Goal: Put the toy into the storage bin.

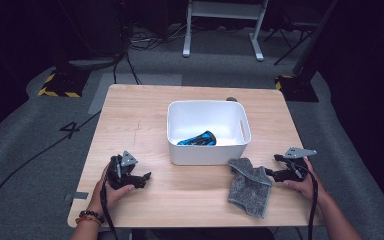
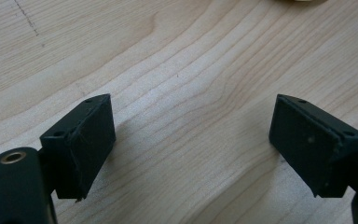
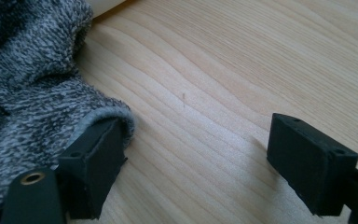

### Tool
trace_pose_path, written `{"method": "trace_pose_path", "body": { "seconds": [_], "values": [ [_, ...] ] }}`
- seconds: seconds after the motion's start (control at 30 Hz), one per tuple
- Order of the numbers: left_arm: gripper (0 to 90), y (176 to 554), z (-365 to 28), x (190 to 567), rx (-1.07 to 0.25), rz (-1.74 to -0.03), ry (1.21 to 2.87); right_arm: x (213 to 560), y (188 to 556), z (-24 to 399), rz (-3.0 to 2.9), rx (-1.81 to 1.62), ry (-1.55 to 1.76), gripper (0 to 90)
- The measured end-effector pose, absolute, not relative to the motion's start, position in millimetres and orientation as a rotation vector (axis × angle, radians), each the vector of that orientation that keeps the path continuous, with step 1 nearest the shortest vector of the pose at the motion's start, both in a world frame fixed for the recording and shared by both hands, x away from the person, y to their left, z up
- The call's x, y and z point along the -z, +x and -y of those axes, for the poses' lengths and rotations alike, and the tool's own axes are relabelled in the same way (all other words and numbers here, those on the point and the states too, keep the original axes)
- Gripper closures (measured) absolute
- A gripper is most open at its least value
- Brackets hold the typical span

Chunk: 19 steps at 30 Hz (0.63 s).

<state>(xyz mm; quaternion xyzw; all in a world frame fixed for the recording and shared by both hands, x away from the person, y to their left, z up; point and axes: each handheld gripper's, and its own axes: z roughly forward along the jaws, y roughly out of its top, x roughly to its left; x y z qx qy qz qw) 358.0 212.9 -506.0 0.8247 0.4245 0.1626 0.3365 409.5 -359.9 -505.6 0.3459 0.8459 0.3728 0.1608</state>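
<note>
Grey cloth (image 1: 250, 186) is lying on the wooden counter (image 1: 145, 120), near its front edge, right of centre. It is a fuzzy, mottled grey-and-white knit, crumpled and loosely folded, with a smooth lighter hem running along the edge. Its upper corner is sitting just beside the front wall of the white bin (image 1: 180, 150); whether the two are touching cannot be told.

Right gripper (image 1: 276, 174) is resting low at the cloth's right edge. In the right gripper view the fingers (image 3: 307, 163) are standing wide apart with bare wood between them; the cloth's rolled hem (image 3: 107, 114) is lying against the outer side of the left-hand finger, not between the pair.

Left gripper (image 1: 141, 179) is sitting on the counter at the front left, well apart from the cloth, its fingers (image 2: 86, 140) also spread open over plain wood grain.

A blue and black object (image 1: 197, 139) is lying inside the bin.
</note>
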Motion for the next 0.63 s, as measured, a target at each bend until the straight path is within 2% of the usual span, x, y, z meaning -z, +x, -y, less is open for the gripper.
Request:
{"method": "trace_pose_path", "body": {
  "seconds": [0.63],
  "values": [
    [14.8,357.2,-212.6,506.1,-0.428,-1.118,2.142,505.8,409.9,360.3,-2.420,-1.070,0.982,19.1]
  ]
}}
